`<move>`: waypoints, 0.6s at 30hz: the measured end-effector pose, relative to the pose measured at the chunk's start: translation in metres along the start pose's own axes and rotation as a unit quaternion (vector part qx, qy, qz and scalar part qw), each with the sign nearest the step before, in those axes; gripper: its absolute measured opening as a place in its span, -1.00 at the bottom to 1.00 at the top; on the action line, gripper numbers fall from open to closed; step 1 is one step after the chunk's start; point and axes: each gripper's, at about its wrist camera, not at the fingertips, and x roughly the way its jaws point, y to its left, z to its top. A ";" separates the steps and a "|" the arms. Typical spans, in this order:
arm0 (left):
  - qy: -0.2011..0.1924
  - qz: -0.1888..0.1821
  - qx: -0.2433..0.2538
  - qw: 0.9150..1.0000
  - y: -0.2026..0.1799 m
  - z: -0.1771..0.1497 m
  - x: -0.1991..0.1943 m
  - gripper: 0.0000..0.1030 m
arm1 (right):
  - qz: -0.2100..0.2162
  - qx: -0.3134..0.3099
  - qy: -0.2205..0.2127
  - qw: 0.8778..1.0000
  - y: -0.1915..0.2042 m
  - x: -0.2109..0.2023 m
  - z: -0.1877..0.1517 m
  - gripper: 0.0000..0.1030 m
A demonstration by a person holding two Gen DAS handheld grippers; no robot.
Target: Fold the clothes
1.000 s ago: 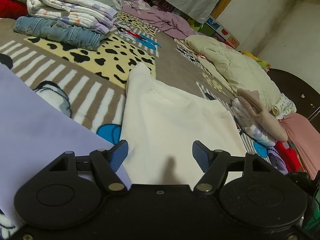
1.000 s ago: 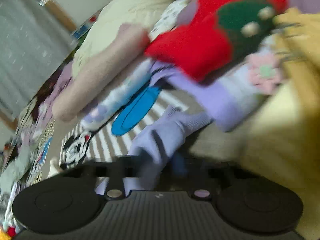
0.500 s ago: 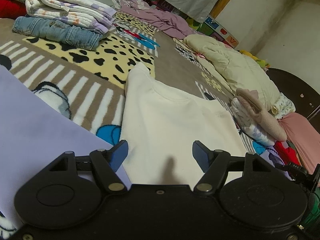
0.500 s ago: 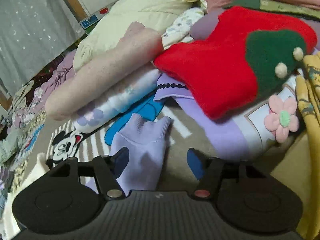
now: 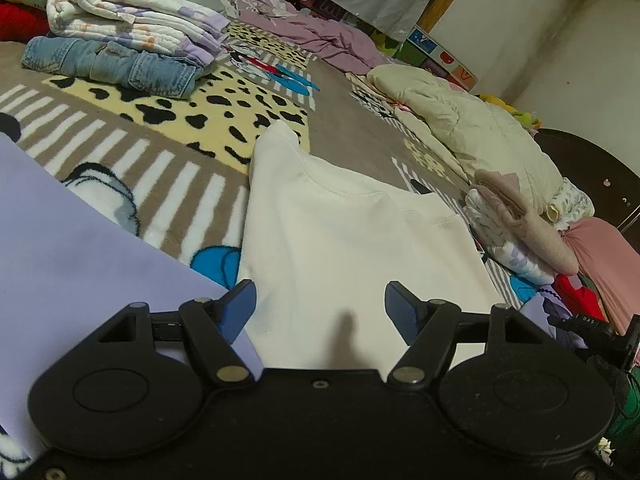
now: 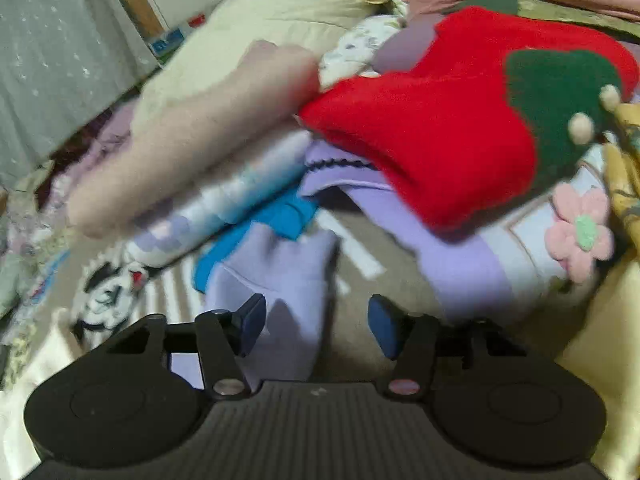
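The left gripper (image 5: 320,306) hovers with its jaws spread wide and nothing between them, almost where it was half a second ago. To its left lies a lavender garment (image 5: 60,248); straight ahead, under and beyond the fingertips, a cream sweatshirt (image 5: 340,232) lies flat on the patterned blanket (image 5: 168,120). Far ahead on the left sit folded jeans (image 5: 112,64) under a folded floral quilt (image 5: 132,24). To the right, a pale padded jacket (image 5: 480,132) and rolled clothes lie piled. At the right edge a black part bears small white lettering, too small to read.

The right gripper (image 6: 316,326) is also wide apart and holds nothing. A second ago its jaws were closed on the lavender sleeve (image 6: 280,280); now the sleeve lies loose on the blanket, its cuff just ahead of the left fingertip. The view has shifted slightly since half a second ago and is blurred. Ahead to the right lies a red fleece piece (image 6: 432,136) with a green patch, and beyond it to the right a pink flower appliqué (image 6: 580,232).
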 end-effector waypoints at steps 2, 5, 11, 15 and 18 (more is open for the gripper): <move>0.001 0.000 0.002 1.000 0.000 0.000 0.001 0.37 | 0.013 -0.027 -0.015 0.999 0.004 -0.006 0.000 -0.89; 0.002 -0.001 0.003 1.000 0.000 0.000 0.001 0.37 | 0.007 -0.033 -0.042 0.999 0.000 -0.013 -0.002 -0.92; 0.003 -0.003 0.001 1.000 0.001 0.001 0.000 0.37 | -0.039 -0.047 -0.048 0.997 -0.002 -0.021 -0.006 -0.47; 0.004 0.000 0.009 1.000 -0.001 0.001 0.003 0.37 | -0.018 -0.109 -0.115 0.987 0.021 -0.046 -0.006 -0.36; 0.006 0.000 0.014 1.000 -0.002 0.001 0.004 0.37 | 0.008 -0.162 -0.051 0.985 0.041 -0.017 -0.002 -0.42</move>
